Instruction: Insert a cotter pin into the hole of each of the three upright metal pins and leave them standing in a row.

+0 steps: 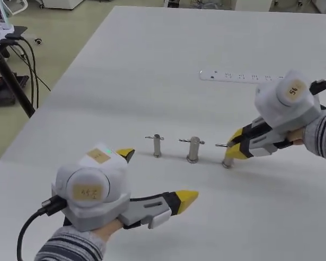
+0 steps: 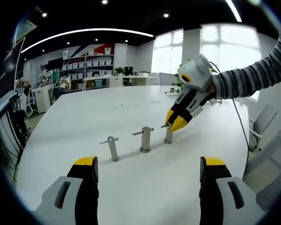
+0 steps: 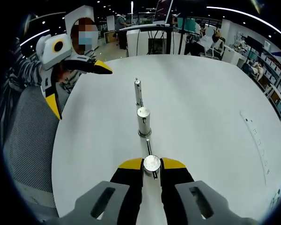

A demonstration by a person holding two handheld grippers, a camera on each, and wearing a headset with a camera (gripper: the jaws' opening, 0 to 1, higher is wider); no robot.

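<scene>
Pinching the end metal pin point(image 1: 227, 161) near its head, the right gripper point(image 1: 234, 143) is steadying it on the white table point(image 1: 152, 65), in line with the middle pin point(image 1: 193, 149) and far pin point(image 1: 157, 145). A thin cotter pin point(image 1: 221, 145) is crossing it. The left gripper point(image 1: 156, 175) is hovering spread and empty. All 3 pins are looking stiff, smooth and easily toppled, so gripping the shank squarely seems safest.
</scene>
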